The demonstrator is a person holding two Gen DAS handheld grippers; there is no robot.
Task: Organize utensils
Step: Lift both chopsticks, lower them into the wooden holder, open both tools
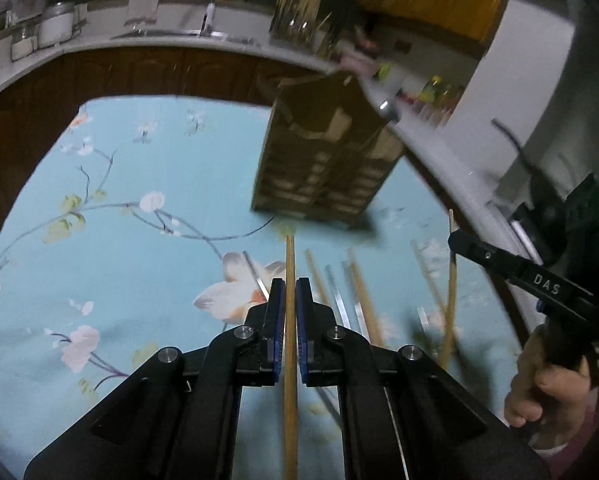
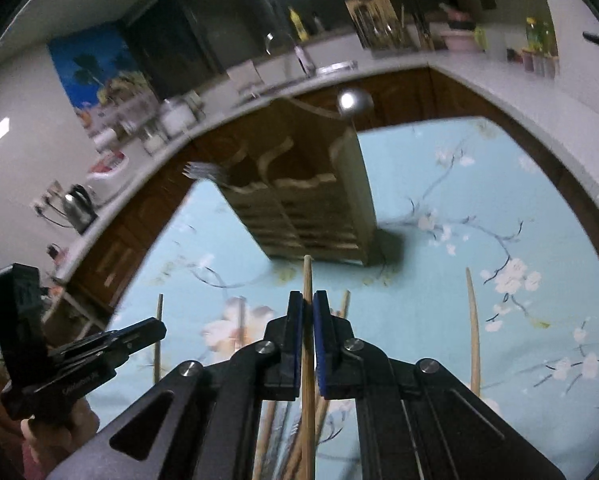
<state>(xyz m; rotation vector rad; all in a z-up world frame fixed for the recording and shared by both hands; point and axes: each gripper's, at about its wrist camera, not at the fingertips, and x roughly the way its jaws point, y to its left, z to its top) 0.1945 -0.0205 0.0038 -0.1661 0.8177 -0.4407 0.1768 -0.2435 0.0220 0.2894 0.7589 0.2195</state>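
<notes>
My left gripper (image 1: pixel 290 292) is shut on a wooden chopstick (image 1: pixel 290 264) that points forward at the wooden utensil holder (image 1: pixel 327 160) on the blue floral tablecloth. My right gripper (image 2: pixel 308 304) is shut on another wooden chopstick (image 2: pixel 307 276), also pointing at the holder (image 2: pixel 311 200), which holds a fork (image 2: pixel 203 170) and a ladle or spoon (image 2: pixel 353 101). Both grippers hover above the cloth. The right gripper shows at the right of the left wrist view (image 1: pixel 455 236), holding its chopstick (image 1: pixel 452 292). The left gripper shows at the left of the right wrist view (image 2: pixel 161 328).
Several loose wooden and metal chopsticks (image 1: pixel 355 296) lie on the tablecloth (image 1: pixel 139 240) between the grippers; they also show in the right wrist view, with one (image 2: pixel 473 320) off to the right. A white kitchen counter (image 1: pixel 227 40) with sink, jars and bottles curves behind the table.
</notes>
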